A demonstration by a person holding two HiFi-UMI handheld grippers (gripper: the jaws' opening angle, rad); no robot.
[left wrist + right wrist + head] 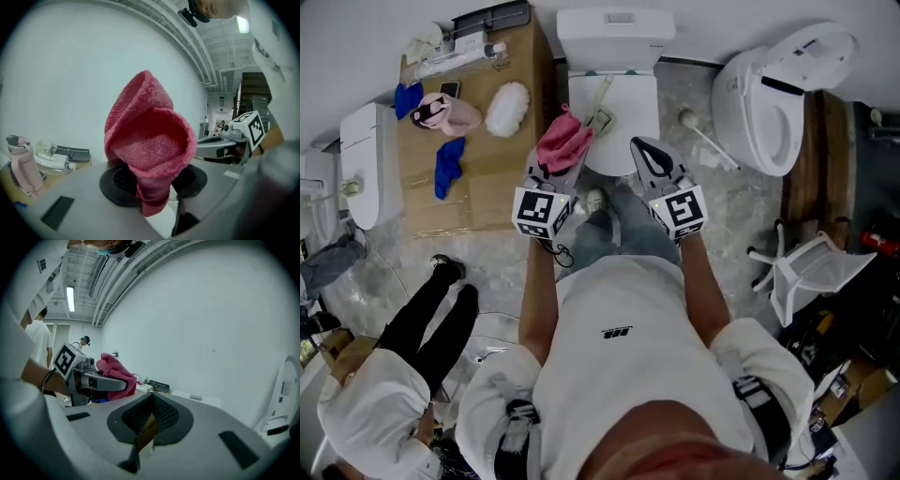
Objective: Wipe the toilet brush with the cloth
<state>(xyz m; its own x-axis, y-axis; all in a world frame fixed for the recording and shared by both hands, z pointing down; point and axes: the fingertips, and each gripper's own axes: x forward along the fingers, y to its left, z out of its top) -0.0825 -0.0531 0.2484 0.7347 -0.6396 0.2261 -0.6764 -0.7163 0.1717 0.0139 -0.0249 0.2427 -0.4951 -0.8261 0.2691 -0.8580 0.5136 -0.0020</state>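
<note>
While the left gripper (561, 167) is clamped on the pink cloth (150, 145), whose loose folds bunch up above its jaws, the right gripper (639, 150) just beside it has its jaws together. A tan printed tag (145, 428) shows at the seam between them, and I cannot tell whether it is pinched there or belongs to the gripper. Neither gripper holds the toilet brush (705, 141): it lies on the floor beyond and to the right of the right gripper, well apart from it, its round head nearer the toilet (614, 33) ahead and its handle running off to the right. By its look the brush is light, with a stiff, smooth plastic handle that could slide or roll in a loose grip and a springy bristle head that offers no firm hold. The sensible place to take it is on the handle, near the middle or toward the free end, leaving the head and lower shaft bare for wiping. The cloth is soft and limp, so it should wrap around the handle readily, though the bunch may slip if dragged hard.
</note>
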